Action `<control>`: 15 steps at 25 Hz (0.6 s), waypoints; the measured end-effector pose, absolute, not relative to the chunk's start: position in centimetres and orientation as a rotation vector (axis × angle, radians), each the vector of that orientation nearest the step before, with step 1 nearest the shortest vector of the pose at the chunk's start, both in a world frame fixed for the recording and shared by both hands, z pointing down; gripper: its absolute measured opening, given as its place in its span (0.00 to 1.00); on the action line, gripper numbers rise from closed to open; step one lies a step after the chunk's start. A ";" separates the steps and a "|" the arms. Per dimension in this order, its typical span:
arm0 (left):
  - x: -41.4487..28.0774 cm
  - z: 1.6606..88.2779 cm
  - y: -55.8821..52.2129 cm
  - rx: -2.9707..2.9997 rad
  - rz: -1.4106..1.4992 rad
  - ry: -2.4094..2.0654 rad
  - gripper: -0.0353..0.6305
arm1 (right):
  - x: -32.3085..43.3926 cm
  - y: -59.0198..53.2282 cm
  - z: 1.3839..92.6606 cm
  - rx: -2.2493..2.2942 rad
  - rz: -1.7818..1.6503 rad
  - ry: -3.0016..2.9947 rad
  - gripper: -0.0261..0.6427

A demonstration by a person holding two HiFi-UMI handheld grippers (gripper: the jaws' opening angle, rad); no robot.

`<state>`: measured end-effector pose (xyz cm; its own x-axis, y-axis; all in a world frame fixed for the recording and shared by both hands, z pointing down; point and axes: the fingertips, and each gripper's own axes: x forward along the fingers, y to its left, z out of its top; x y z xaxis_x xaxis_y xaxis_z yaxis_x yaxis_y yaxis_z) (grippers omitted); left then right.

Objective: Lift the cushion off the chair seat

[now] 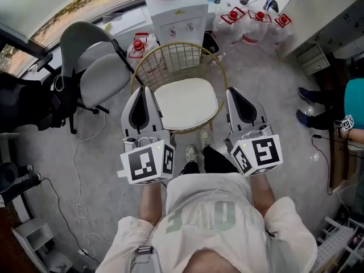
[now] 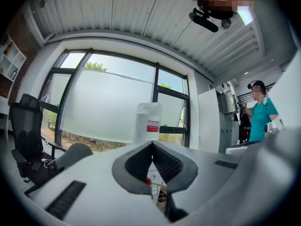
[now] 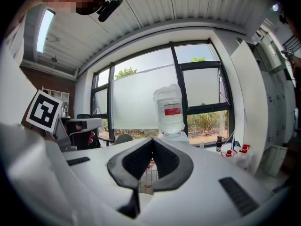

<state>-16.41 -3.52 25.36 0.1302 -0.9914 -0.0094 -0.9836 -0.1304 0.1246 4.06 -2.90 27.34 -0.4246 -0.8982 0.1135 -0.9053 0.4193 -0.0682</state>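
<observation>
At the chair (image 1: 170, 56) front, left gripper (image 1: 145, 91) and right gripper (image 1: 231, 91) hover, jaws closed and empty. The cushion (image 1: 186, 102) looks light and soft, so pinch its side edges.

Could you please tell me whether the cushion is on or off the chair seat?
On. The white cushion lies flat on the seat of the gold wire chair, inside its rim.

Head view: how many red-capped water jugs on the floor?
4. One jug stands left of the water dispenser; three stand in a row to its right: near, middle and far. Others may be hidden behind the dispenser.
</observation>
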 end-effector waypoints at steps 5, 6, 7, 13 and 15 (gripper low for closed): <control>-14.1 24.5 -6.3 2.295 -0.148 -2.028 0.07 | 5.8 -6.1 27.0 1.648 0.197 -2.635 0.06; -13.7 24.3 -6.8 2.292 -0.151 -2.038 0.07 | 6.3 -6.7 26.9 1.643 0.201 -2.642 0.06; -13.2 24.1 -7.3 2.288 -0.152 -2.050 0.07 | 6.9 -7.4 26.9 1.636 0.203 -2.648 0.06; -10.9 23.4 -10.2 2.265 -0.133 -2.105 0.07 | 9.6 -11.7 26.7 1.607 0.231 -2.688 0.06; -10.6 23.3 -10.8 2.259 -0.109 -2.121 0.07 | 9.9 -12.7 27.0 1.594 0.270 -2.703 0.06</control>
<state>-10.55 -10.75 23.30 0.0621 -0.9978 -0.0229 -0.9949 -0.0637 0.0782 9.92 -12.65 27.02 -0.4878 -0.8693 0.0802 -0.8680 0.4731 -0.1508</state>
